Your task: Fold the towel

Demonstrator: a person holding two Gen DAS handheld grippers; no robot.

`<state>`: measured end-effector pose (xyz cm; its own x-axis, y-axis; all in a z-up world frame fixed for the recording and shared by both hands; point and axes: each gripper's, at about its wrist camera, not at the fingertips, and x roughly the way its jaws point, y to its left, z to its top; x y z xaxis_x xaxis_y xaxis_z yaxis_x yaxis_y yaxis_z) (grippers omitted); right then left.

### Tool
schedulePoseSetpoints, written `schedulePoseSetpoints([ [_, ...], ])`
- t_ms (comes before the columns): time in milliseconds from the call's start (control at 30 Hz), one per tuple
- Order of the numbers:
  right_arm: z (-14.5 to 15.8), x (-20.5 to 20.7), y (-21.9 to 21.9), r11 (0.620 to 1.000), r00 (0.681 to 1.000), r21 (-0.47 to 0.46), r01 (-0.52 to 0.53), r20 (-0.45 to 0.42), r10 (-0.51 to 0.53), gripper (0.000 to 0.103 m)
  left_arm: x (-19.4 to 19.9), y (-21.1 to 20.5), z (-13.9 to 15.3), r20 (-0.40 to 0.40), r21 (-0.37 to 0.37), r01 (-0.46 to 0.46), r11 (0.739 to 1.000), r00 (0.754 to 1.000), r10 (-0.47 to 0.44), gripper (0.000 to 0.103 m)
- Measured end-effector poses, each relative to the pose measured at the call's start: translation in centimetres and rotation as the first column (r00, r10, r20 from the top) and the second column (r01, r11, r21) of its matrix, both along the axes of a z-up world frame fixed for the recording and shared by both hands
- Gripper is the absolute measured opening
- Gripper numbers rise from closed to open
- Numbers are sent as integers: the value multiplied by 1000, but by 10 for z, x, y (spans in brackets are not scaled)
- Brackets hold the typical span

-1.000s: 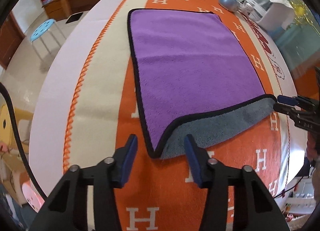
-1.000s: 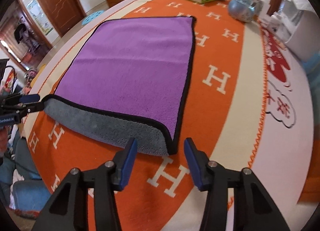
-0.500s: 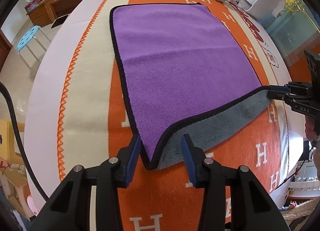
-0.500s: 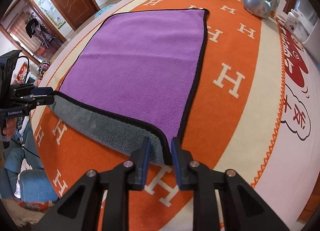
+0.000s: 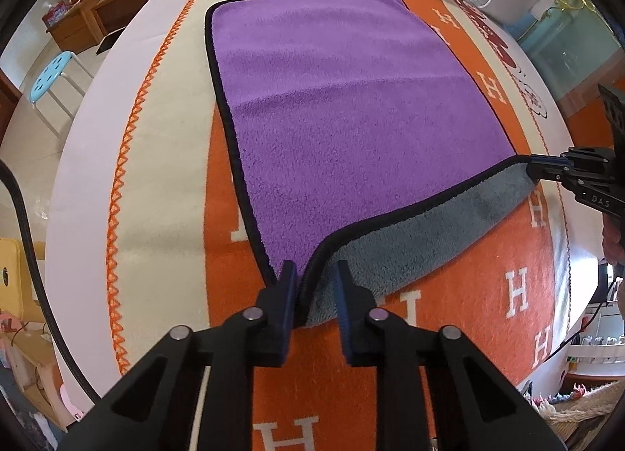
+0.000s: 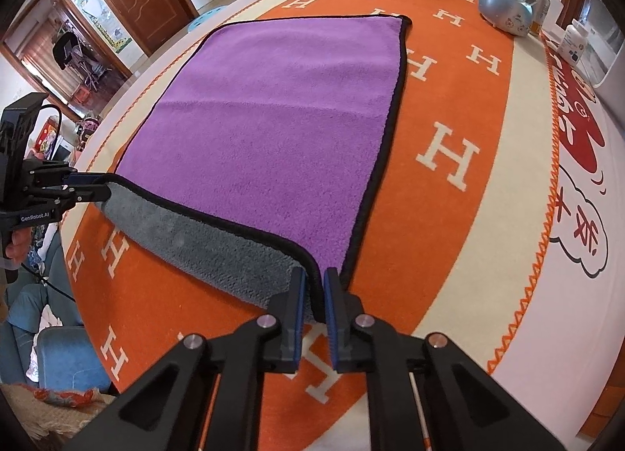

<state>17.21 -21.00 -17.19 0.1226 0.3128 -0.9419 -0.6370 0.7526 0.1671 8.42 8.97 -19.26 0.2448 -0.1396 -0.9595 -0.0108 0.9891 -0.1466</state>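
the purple towel (image 5: 351, 107) lies flat on the orange blanket (image 5: 488, 294), its near edge lifted. the left gripper (image 5: 312, 287) pinches one near corner and the right gripper (image 6: 312, 290) pinches the other, so the edge rises evenly, ready to fold away

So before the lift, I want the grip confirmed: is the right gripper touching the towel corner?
Touching. The right wrist view shows the right gripper closed on the purple towel's black-edged corner, no gap visible.
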Motion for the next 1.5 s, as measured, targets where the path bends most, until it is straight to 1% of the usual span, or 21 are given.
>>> schedulePoseSetpoints([
  [67, 1, -2, 1, 1000, 1000, -4, -1, 8, 1, 7, 1, -2, 0, -1, 15, -6, 1000, 1000, 6, 10],
  [200, 4, -4, 2, 1000, 999, -10, 2, 34, -2, 5, -2, -5, 5, 13, 50, -18, 999, 1000, 17, 7],
  [333, 9, -10, 4, 1000, 997, -23, 11, 71, -9, 5, -5, -13, 11, 31, 107, -38, 994, 999, 35, 6],
  [500, 17, -18, 6, 999, 992, -32, 29, 122, -25, 4, -13, -21, 20, 67, 183, -79, 980, 995, 67, 5],
  [700, 33, -25, 8, 998, 981, -20, 62, 187, -57, 4, -21, -24, 39, 116, 206, -144, 968, 986, 122, 5],
  [900, 68, -16, 9, 993, 965, 34, 109, 235, -114, 4, -17, -19, 69, 166, 230, -192, 954, 974, 156, 5],
  [1000, 85, -6, 13, 990, 957, 66, 125, 256, -138, 4, -9, -15, 87, 199, 248, -213, 945, 966, 166, 5],
  [1100, 101, 9, 19, 985, 947, 92, 145, 276, -165, 4, 5, -7, 107, 247, 253, -238, 938, 953, 176, 5],
  [1267, 122, 38, 34, 976, 928, 122, 178, 308, -208, 4, 39, 11, 134, 319, 265, -275, 924, 929, 185, 5],
  [1367, 126, 58, 44, 970, 923, 136, 200, 306, -233, 4, 65, 25, 140, 332, 265, -289, 920, 923, 195, 5],
  [1500, 126, 91, 57, 959, 913, 144, 246, 298, -279, 4, 98, 40, 139, 333, 272, -289, 918, 923, 191, 5],
])
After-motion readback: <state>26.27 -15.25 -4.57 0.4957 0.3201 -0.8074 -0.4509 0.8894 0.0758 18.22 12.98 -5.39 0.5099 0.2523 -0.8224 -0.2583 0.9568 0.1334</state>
